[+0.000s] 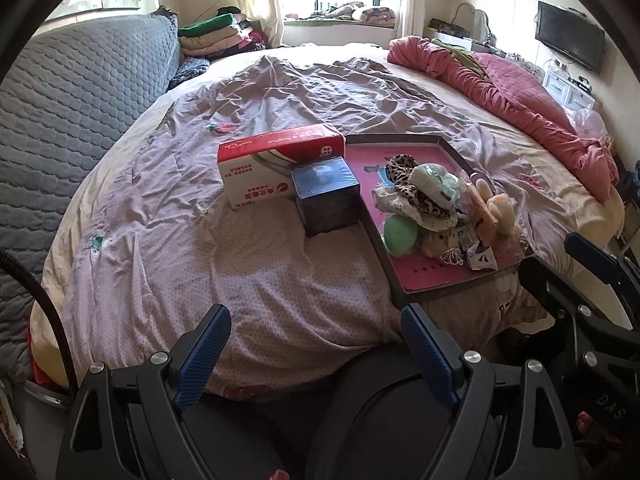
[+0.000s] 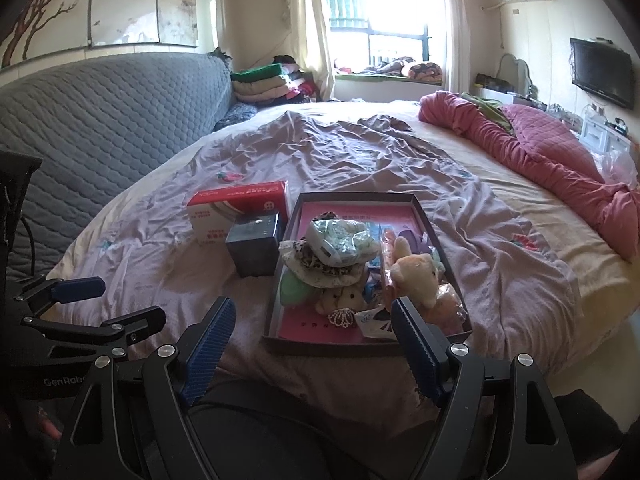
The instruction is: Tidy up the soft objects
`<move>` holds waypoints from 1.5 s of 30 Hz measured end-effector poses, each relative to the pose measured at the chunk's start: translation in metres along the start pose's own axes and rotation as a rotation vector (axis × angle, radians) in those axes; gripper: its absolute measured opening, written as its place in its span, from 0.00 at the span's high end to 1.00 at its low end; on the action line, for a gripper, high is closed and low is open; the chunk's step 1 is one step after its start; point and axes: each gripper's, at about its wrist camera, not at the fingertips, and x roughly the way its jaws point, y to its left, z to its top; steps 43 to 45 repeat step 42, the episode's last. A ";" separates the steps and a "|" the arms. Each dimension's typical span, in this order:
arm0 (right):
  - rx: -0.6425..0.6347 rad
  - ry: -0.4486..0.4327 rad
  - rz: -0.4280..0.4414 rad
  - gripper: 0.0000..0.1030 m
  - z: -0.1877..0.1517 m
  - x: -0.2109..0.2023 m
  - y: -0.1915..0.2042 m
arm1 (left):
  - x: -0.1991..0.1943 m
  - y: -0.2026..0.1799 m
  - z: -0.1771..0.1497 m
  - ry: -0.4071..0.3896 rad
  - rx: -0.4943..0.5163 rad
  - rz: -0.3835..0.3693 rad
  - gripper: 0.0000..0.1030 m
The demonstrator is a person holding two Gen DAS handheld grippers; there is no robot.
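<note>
Heap of plush toys (image 2: 412, 276), leopard-print cloth (image 2: 320, 264) in pink-lined tray (image 2: 276, 280), both grippers' fingers (image 2: 208, 356) apart, empty

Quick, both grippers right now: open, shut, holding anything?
Left gripper: open, holding nothing, above the bedsheet.
Right gripper: open, holding nothing, short of the tray.

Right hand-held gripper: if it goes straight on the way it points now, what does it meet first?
Probably the near wall of the tray, just ahead of the open right hand-held gripper; depth is unclear.
</note>
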 end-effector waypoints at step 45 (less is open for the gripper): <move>-0.006 -0.011 -0.013 0.21 0.002 -0.001 0.000 | 0.006 0.006 0.000 -0.007 -0.018 0.015 0.16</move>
